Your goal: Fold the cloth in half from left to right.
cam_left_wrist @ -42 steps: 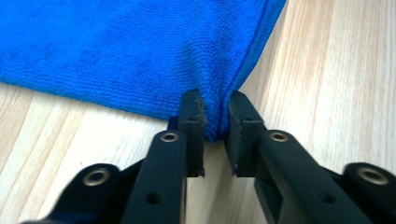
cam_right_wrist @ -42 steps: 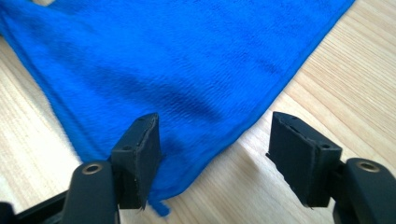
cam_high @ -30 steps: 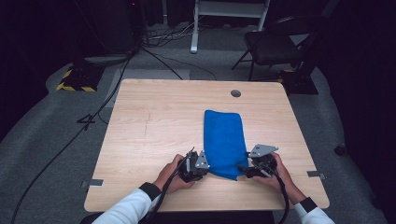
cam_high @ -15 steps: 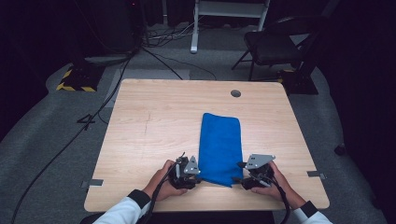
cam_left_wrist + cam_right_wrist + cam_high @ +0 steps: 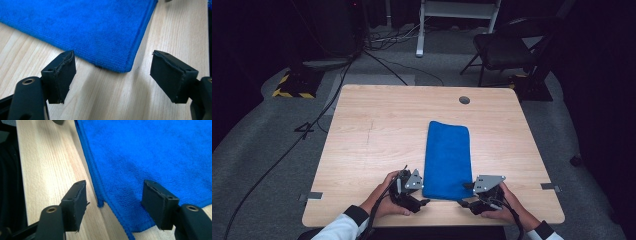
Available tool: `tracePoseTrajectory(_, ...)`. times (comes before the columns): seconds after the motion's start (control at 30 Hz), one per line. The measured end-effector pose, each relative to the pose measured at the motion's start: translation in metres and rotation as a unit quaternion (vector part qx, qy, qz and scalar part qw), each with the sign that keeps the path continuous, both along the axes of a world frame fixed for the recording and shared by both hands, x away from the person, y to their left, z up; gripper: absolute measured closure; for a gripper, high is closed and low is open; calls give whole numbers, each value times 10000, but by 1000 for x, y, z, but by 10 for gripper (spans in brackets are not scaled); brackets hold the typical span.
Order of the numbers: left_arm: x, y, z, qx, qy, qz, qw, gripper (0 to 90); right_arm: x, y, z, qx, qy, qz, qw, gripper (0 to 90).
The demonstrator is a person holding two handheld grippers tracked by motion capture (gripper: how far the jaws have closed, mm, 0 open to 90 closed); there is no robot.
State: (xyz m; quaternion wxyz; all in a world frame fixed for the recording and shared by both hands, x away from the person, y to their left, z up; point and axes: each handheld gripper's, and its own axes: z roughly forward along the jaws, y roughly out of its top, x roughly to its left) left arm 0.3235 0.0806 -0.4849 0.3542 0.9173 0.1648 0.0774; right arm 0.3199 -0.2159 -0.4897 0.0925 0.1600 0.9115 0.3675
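A: Two grippers are seen at the near edge of the wooden table (image 5: 377,125), one either side of the blue towel (image 5: 447,157). Towel's laid flat, folded long, lengthwise away from the person, approx. centre-right of the tabletop.

B: Left gripper (image 5: 424,201)?

A: Held in the left hand (image 5: 384,202), just beside the towel's near left corner. Jaws are spread wide; in the left gripper view the corner (image 5: 125,67) is seen between them, nothing gripped.

B: Right gripper (image 5: 463,202)?

A: Held at the near right corner. Jaws likewise apart, w/ the towel's hem (image 5: 100,195) lying between them, not pinched.
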Motion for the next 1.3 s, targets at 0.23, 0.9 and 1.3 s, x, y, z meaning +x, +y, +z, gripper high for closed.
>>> tracePoseTrajectory(0.23, 5, -1, -4, 26, 30, -72, 10000, 185, 4, 0, -5, -21, 34, -52, 10000, 435)
tracePoseTrajectory(0.9, 24, -19, -13, -1, 19, -178, 9998, 254, 20, -5, -3, -142, -210, -300, 9992, 831)
tracePoseTrajectory(1.3, 20, -19, -8, 3, -43, -548, 9985, 722, 18, -9, -2, -106, -73, -117, 9998, 800)
